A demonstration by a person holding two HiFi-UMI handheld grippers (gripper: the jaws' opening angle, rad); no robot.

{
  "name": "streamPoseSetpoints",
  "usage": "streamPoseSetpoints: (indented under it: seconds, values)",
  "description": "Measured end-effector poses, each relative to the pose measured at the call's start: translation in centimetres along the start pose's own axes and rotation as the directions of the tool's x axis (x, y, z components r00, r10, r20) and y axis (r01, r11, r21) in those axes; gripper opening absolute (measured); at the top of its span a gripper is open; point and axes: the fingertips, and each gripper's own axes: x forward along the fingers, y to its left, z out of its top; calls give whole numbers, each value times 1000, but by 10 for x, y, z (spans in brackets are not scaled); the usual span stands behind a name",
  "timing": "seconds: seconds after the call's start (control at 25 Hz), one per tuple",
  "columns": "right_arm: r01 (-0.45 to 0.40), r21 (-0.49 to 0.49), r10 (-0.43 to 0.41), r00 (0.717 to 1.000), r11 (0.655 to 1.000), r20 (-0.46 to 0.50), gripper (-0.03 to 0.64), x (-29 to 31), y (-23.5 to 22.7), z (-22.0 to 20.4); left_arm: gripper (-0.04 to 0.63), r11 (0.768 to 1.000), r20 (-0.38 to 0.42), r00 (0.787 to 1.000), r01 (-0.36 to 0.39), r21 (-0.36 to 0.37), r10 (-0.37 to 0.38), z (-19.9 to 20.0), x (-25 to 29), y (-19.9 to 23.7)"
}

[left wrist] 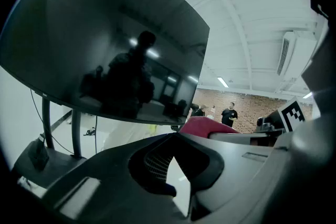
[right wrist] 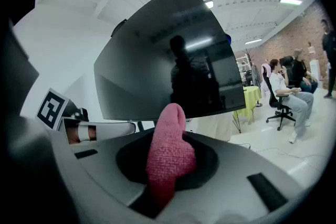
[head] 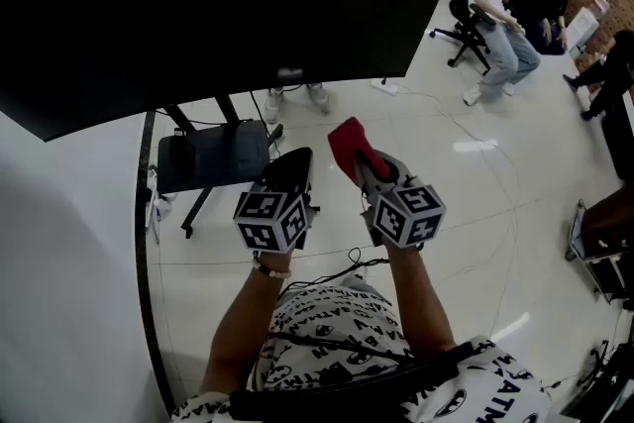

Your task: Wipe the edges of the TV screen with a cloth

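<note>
Held up side by side, left tongs closed and empty, right tongs clamped on cloth.

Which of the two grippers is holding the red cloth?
The right gripper: its jaws are shut on the cloth. The left gripper has nothing between its shut jaws.

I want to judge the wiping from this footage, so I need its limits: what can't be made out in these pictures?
- Head view: the large black TV screen runs off the top and left edges; only its bottom edge and right side show.
- Both gripper views: reflections on the glossy screen mask any dust or smears.
- Right gripper view: the red terry cloth covers the right gripper's pads.
</note>
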Motion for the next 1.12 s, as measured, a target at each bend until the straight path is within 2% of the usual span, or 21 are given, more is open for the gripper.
streamPoseSetpoints:
  seconds: [0.24,0.56,0.88,1.12]
  values:
    - [59,-23,-59,998,998,-5,60,6,-56,7,3,1000,-2,1000,29,-10,-29,0,47,-22]
    - [135,5,-134,990,991,-51,60,26,-139,2,3,998,15,999,41,-42,-41,-2,117,-43]
    - [197,85,-189,977,977,-96,60,57,-212,-9,3,998,8,1000,31,-57,-30,-10,161,-47]
    - [214,215,-188,973,953,-136,60,86,-241,-17,3,998,-4,1000,7,-69,-7,-22,161,-45]
